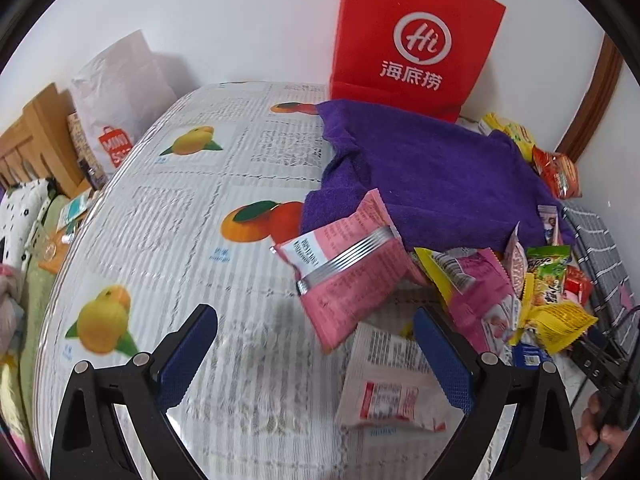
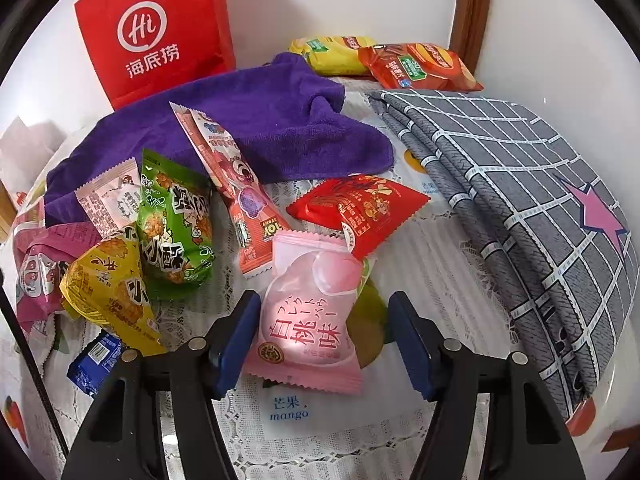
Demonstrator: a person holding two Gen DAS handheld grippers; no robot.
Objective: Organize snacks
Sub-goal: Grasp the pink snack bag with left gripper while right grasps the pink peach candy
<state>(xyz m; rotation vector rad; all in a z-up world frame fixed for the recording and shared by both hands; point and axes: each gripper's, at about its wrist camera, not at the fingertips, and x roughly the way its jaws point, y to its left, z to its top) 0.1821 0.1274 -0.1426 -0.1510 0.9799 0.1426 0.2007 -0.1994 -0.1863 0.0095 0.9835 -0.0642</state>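
Inspector: State of your right fingers?

Operator: My right gripper point(image 2: 322, 344) stands parted around the pale pink peach packet point(image 2: 308, 320). My left finger point(image 2: 236, 344) is just at its edge; the other finger stands clear of it, so nothing is clamped.

Inspector: And the left?

Operator: My left gripper point(image 1: 314, 360) is spread wide and empty above the worktop point(image 1: 180, 220). A white packet point(image 1: 384, 388) lies by my right finger point(image 1: 444, 364), and a pink packet point(image 1: 348, 264) just beyond.

Inspector: Room to move?

Operator: Bare fruit-print cloth reaches left to the worktop's rim. To the right it is crowded: the snack heap point(image 2: 160, 236), the purple towel point(image 2: 256, 124), the red paper bag point(image 2: 156, 32) at the wall, and folded grey checked fabric point(image 2: 532, 216) along the right edge
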